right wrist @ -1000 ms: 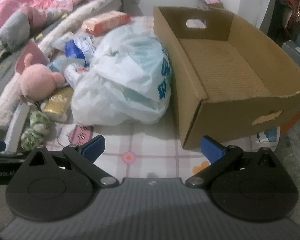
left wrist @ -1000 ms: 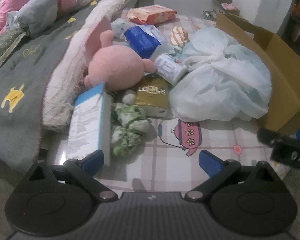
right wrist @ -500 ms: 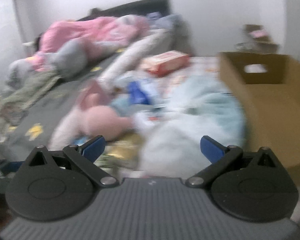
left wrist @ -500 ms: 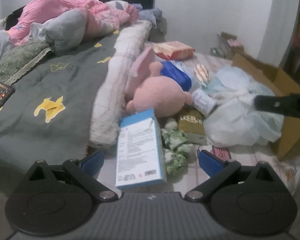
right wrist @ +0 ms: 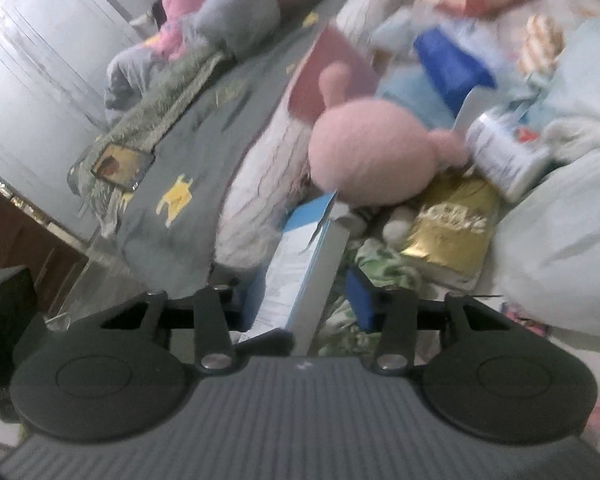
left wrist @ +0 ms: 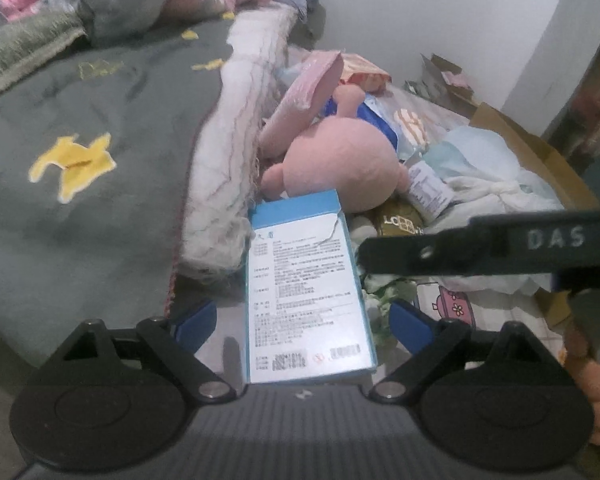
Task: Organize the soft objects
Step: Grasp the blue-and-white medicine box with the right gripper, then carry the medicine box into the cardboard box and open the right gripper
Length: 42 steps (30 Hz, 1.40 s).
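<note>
Two closing jaws around one flat, glossy cardboard box (left wrist: pixel 306 296)

Pink plush toy (left wrist: pixel 340 164): round body, small stubby limbs, lying among the clutter beside the bed edge. Green-and-white crumpled cloth (right wrist: pixel 384 268): bunched on the floor mat, just in front of the plush, touching a gold packet (right wrist: pixel 452 228).

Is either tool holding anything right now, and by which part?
Both tools straddle the blue-and-white cardboard box near its lower end, jaws closing; right tool, left tool. Whether either grips it cannot be told.
</note>
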Each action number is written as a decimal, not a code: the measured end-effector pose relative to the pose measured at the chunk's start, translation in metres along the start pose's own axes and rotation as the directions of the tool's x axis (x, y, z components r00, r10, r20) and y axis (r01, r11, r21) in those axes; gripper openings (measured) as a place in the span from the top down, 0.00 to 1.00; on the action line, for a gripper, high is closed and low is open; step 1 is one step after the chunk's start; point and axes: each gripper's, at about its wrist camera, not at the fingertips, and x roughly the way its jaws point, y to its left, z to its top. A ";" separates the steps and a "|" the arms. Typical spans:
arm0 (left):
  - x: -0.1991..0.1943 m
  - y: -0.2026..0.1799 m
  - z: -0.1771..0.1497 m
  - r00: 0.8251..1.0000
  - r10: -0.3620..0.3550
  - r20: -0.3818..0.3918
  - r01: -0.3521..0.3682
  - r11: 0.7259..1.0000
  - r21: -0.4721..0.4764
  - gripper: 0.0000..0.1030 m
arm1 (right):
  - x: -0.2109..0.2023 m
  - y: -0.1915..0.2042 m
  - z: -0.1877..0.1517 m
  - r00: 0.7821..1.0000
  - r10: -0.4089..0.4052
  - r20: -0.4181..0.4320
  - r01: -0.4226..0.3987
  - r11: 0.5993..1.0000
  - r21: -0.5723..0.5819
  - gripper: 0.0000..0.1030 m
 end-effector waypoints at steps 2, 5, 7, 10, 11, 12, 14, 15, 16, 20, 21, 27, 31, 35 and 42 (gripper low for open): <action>0.009 0.004 0.002 0.999 -0.025 -0.036 0.025 1.000 -0.001 0.09 | 0.013 -0.004 0.002 0.999 -0.002 -0.035 0.003 1.000 0.015 0.65; 0.021 0.006 0.004 0.996 -0.060 -0.068 0.061 0.998 0.004 0.09 | 0.029 -0.009 0.004 0.997 -0.010 -0.079 0.013 0.999 0.043 0.65; 0.028 0.007 0.005 0.994 -0.070 -0.087 0.070 0.998 -0.002 0.12 | 0.035 -0.014 0.004 0.995 -0.004 -0.102 0.010 0.998 0.059 0.68; 0.032 0.007 0.007 0.994 -0.075 -0.084 0.074 0.997 -0.009 0.15 | 0.045 -0.017 0.007 0.992 0.012 -0.123 -0.002 0.997 0.082 0.70; 0.033 0.007 0.008 0.994 -0.074 -0.080 0.073 0.997 -0.011 0.19 | 0.048 -0.017 0.008 0.992 0.017 -0.126 -0.006 0.996 0.085 0.71; 0.034 0.007 0.009 0.995 -0.068 -0.080 0.067 0.998 -0.013 0.22 | 0.050 -0.017 0.008 0.992 0.017 -0.126 -0.006 0.996 0.084 0.71; 0.035 0.006 0.010 0.997 -0.045 -0.070 0.044 0.999 -0.014 0.28 | 0.048 -0.018 0.009 0.992 0.017 -0.122 -0.007 0.996 0.085 0.71; 0.033 0.006 0.010 0.997 -0.041 -0.066 0.040 0.999 -0.015 0.27 | 0.046 -0.017 0.009 0.993 0.023 -0.116 -0.013 0.996 0.085 0.72; 0.030 0.007 0.010 0.997 -0.047 -0.060 0.045 0.999 -0.023 0.27 | 0.041 -0.014 0.010 0.993 0.031 -0.112 -0.022 0.996 0.084 0.72; 0.008 0.002 0.011 0.999 -0.044 -0.029 0.043 0.999 -0.031 0.27 | 0.018 -0.008 0.005 0.995 0.070 -0.073 -0.066 0.996 0.054 0.72; 0.004 -0.001 0.011 0.999 -0.036 -0.022 0.035 0.999 -0.026 0.27 | 0.011 -0.006 0.003 0.995 0.083 -0.062 -0.081 0.996 0.047 0.72; -0.038 -0.035 0.013 0.999 0.004 0.053 -0.005 1.000 0.029 0.27 | -0.046 -0.003 -0.005 0.989 0.146 0.035 -0.147 0.989 0.010 0.73; -0.054 -0.080 0.032 0.993 -0.019 0.114 0.004 0.992 0.123 0.28 | -0.105 -0.019 0.000 0.976 0.148 0.158 -0.151 0.988 0.009 0.73; -0.049 -0.144 0.070 0.986 -0.101 0.136 0.066 0.967 0.245 0.27 | -0.178 -0.060 0.014 0.948 0.098 0.303 -0.116 0.992 0.041 0.73; 0.014 -0.278 0.154 0.958 -0.286 0.037 0.246 0.879 0.409 0.28 | -0.274 -0.169 0.063 0.910 -0.046 0.412 -0.040 0.980 0.197 0.75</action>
